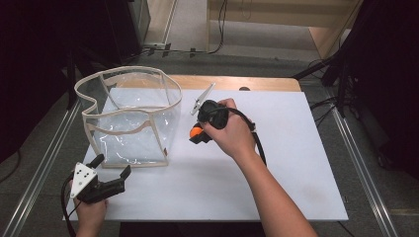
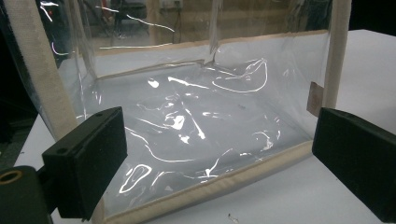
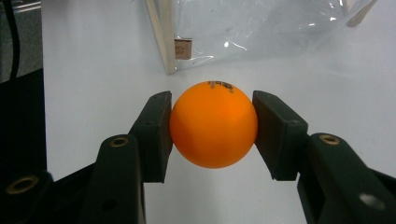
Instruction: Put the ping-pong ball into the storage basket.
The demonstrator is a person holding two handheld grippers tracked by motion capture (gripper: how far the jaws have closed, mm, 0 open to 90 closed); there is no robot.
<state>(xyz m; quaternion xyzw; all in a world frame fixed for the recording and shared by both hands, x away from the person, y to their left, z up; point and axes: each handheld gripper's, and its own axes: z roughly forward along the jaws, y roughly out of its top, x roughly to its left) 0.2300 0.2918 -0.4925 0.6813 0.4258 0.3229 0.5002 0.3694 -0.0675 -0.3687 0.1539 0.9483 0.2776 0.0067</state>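
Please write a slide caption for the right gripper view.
Right gripper clamps an orange ball before the clear bag.

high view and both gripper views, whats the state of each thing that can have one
orange ball: clamped between the right gripper's jaws, close to the white table
right gripper: shut on the orange ball
left gripper: open, jaws wide apart, facing the bag
clear bag: upright, top open, nothing seen inside
metal clip: lying on the white table, beside the bag
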